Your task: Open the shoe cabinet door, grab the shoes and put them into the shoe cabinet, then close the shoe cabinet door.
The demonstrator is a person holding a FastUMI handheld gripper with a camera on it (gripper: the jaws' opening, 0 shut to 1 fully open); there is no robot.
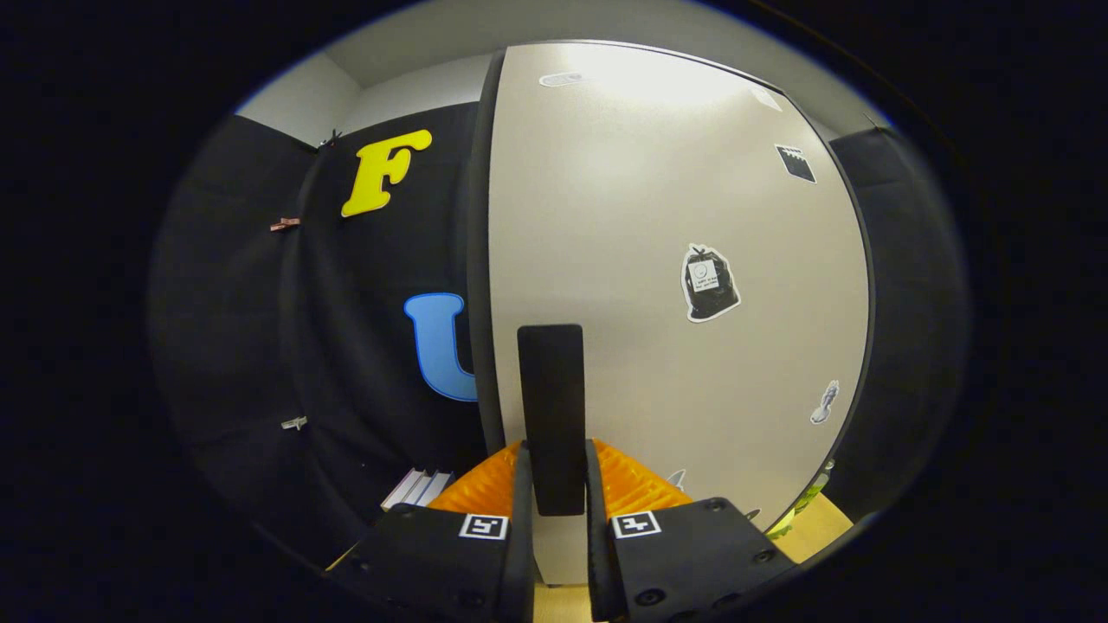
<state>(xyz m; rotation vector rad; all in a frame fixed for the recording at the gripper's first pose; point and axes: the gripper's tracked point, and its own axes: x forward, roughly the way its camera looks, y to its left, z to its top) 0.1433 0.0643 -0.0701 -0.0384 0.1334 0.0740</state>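
— Gripping the black door handle (551, 415), is it?

— Yes. The gripper (554, 506) has its fingers narrowed onto the handle, one on each side, and the handle rises toward twelve o'clock from between them. It sits near the edge of the beige shoe cabinet door (675, 260).

— How should the swing go?

— I'd keep the squeeze firm and follow the door's arc rather than tug straight, so the handle doesn't slip out. Stickers (710, 283) lie at two o'clock, well apart.
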